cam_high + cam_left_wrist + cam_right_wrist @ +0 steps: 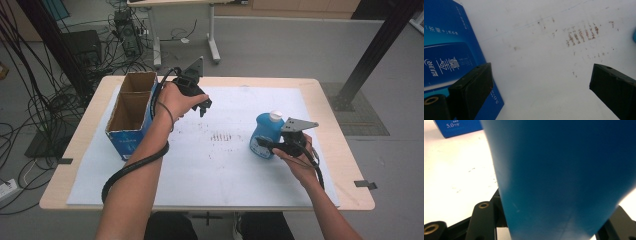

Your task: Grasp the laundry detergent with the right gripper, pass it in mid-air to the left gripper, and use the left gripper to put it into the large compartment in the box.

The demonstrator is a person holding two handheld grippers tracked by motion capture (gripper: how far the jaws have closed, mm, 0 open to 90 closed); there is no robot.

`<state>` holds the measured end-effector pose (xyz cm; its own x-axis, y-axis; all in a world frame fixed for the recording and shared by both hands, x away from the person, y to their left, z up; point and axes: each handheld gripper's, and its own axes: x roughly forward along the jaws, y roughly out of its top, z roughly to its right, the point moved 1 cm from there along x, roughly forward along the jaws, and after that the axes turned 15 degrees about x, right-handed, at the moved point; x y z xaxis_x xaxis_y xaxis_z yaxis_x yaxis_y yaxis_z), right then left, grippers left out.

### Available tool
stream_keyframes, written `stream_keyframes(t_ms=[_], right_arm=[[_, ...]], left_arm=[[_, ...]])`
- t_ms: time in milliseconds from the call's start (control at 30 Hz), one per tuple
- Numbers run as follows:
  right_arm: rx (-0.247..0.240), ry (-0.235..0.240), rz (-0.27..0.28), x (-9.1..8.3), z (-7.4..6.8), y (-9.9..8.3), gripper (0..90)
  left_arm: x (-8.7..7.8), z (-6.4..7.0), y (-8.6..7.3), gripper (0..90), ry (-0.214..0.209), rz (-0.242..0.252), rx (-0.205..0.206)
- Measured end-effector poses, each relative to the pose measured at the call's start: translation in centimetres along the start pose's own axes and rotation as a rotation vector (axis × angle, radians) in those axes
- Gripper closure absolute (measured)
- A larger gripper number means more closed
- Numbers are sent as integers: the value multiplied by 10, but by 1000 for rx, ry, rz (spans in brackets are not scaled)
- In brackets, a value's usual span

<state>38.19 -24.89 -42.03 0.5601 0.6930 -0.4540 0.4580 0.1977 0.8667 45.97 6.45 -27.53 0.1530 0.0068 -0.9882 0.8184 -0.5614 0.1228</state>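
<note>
A blue bottle (261, 132) with a white cap (275, 116) stands upright right of centre on the white mat (215, 170). My right gripper (264, 145) is shut on its lower body from the near right side. In the right gripper view the bottle's blue wall (564, 170) sits between the jaws. My left gripper (204, 106) hangs above the mat just right of an open cardboard box (131, 107) with blue sides. Its jaws stand wide apart, so the left gripper (541, 75) is open with nothing in it, and the box's blue printed side (446, 50) lies to its left.
Brown smudges (220, 136) mark the mat's middle, and these smudges (581, 35) lie ahead of the left gripper. The wooden table's edge (350, 165) frames the mat. Cables (35, 100) cover the floor at left. A black post (372, 50) stands at the back right.
</note>
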Motion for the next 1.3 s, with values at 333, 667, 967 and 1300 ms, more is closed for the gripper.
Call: stream_keyframes(t_ms=[333, 667, 967, 1300], right_arm=[[6, 6, -1, 0, 1, 0, 428], [8, 4, -3, 0, 1, 0, 433], [13, 3, -4, 0, 0, 0, 435], [14, 4, -2, 0, 1, 0, 437]], left_arm=[[-1, 0, 0, 55, 0, 2, 2], [-4, 0, 0, 55, 5, 9, 3], [-4, -1, -1, 55, 7, 6, 4], [-5, 0, -1, 55, 5, 10, 5]])
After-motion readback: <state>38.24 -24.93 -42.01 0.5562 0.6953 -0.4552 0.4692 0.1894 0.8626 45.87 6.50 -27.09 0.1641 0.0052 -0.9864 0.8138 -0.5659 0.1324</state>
